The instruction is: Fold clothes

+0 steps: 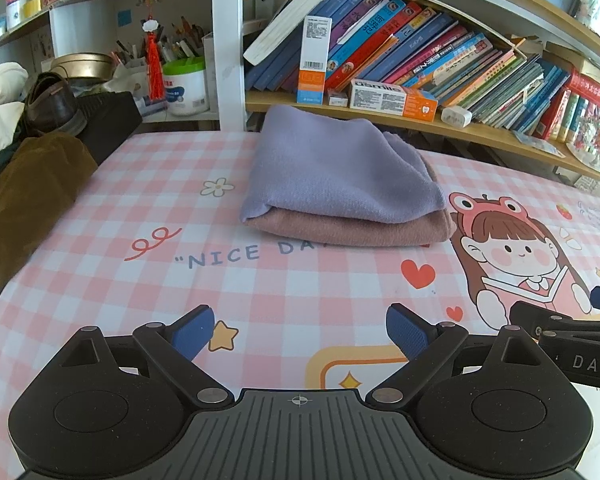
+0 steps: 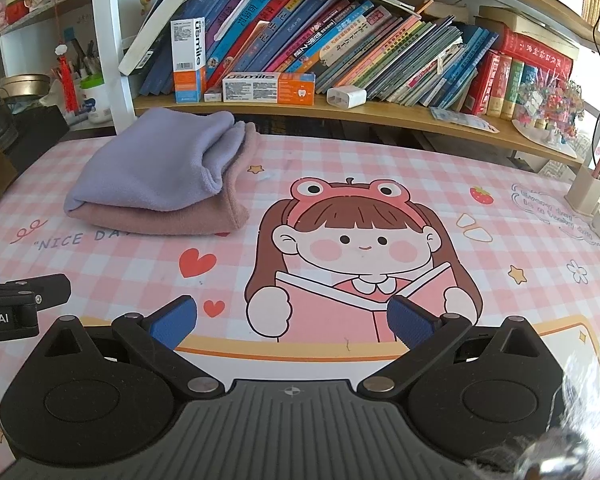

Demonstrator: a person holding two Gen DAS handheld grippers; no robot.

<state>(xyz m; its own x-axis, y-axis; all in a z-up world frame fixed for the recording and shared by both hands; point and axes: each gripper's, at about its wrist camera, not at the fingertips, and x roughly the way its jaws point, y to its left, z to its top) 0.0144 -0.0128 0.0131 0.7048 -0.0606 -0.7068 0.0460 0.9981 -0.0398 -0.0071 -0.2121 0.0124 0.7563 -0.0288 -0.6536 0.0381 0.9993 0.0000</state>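
Both tongs, left (image 1: 300, 334) and right (image 2: 292, 322), are matte black with ribbed grey bases, silver pivot rivets, triangular cut-outs and textured blue pads (image 1: 406, 336) (white lettering marks their sides: "DAS", "bot.AI").

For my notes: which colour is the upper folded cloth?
Lilac purple upper folded cloth; left wrist view shows it best.

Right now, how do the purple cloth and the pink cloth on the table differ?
The purple cloth lies on top; the pink cloth lies underneath, against the checked tablecloth. The purple cloth shows its whole upper face, while the pink cloth shows only its front and right edges. The pink cloth also sticks out a little past the purple cloth on the right. Both are folded, look soft and fleecy, and sit in one stack, touched by neither gripper.
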